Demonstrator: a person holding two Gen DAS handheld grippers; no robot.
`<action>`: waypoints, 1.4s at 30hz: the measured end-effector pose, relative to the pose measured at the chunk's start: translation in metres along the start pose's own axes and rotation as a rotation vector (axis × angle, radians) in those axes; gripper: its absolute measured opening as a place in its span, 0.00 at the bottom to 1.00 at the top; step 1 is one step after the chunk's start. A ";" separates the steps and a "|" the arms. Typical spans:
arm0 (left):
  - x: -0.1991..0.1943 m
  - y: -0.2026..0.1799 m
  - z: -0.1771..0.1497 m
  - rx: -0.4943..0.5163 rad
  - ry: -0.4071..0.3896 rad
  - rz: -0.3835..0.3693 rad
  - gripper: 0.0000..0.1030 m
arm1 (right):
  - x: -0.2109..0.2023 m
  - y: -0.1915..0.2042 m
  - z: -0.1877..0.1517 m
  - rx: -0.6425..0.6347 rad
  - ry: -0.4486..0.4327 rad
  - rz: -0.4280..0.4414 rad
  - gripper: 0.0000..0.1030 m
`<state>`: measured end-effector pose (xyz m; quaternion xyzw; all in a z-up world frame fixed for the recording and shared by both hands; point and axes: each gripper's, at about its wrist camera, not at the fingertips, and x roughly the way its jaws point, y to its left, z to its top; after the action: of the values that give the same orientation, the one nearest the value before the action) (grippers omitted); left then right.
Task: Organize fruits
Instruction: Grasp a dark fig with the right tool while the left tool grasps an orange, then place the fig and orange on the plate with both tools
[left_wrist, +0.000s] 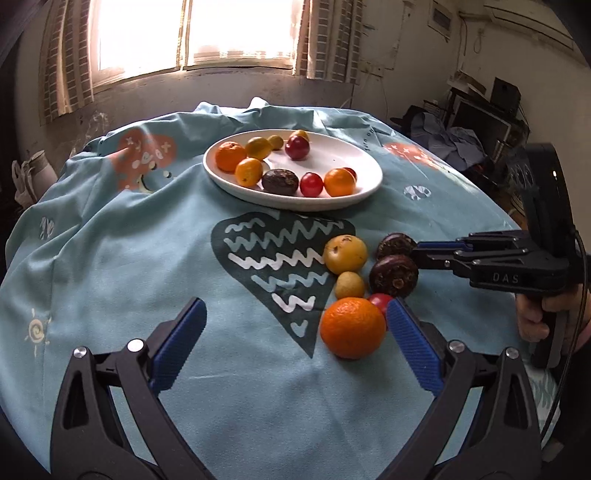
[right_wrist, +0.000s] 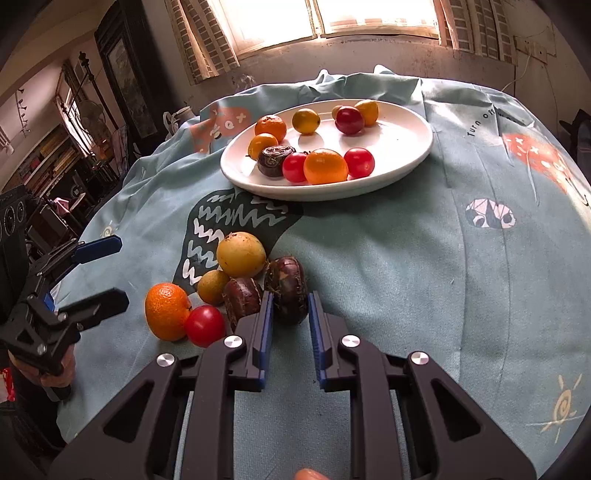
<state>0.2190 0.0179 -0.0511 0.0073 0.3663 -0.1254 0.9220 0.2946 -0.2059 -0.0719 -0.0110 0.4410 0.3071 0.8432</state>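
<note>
A white plate (left_wrist: 365, 162) (right_wrist: 413, 122) at the table's far side holds several oranges, yellow fruits, red tomatoes and one dark chestnut. Loose on the cloth lie an orange (left_wrist: 352, 328) (right_wrist: 166, 311), a red tomato (right_wrist: 204, 325), a large yellow fruit (left_wrist: 345, 253) (right_wrist: 241, 254), a small yellow fruit (left_wrist: 349, 284) and two dark chestnuts (left_wrist: 393, 275) (right_wrist: 242, 297). My right gripper (right_wrist: 290, 304) (left_wrist: 419, 254) has its jaws closed around the farther chestnut (right_wrist: 287, 288) (left_wrist: 395, 243). My left gripper (left_wrist: 295, 328) (right_wrist: 110, 269) is open, with the orange just inside its right finger.
A light blue printed cloth (left_wrist: 110, 258) (right_wrist: 443, 277) covers the round table. A window is behind the table. Cluttered shelves and furniture stand at the room's sides.
</note>
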 end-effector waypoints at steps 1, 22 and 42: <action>0.002 -0.006 -0.002 0.034 0.004 0.006 0.97 | 0.000 0.001 0.000 -0.004 -0.002 0.000 0.19; 0.011 -0.028 -0.009 0.151 0.029 -0.050 0.71 | 0.000 -0.016 0.006 0.120 -0.021 0.064 0.20; 0.030 -0.031 -0.013 0.162 0.095 -0.078 0.43 | -0.003 -0.009 0.006 0.097 -0.020 0.051 0.20</action>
<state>0.2238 -0.0180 -0.0788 0.0735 0.3981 -0.1902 0.8944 0.3024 -0.2133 -0.0684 0.0443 0.4469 0.3068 0.8392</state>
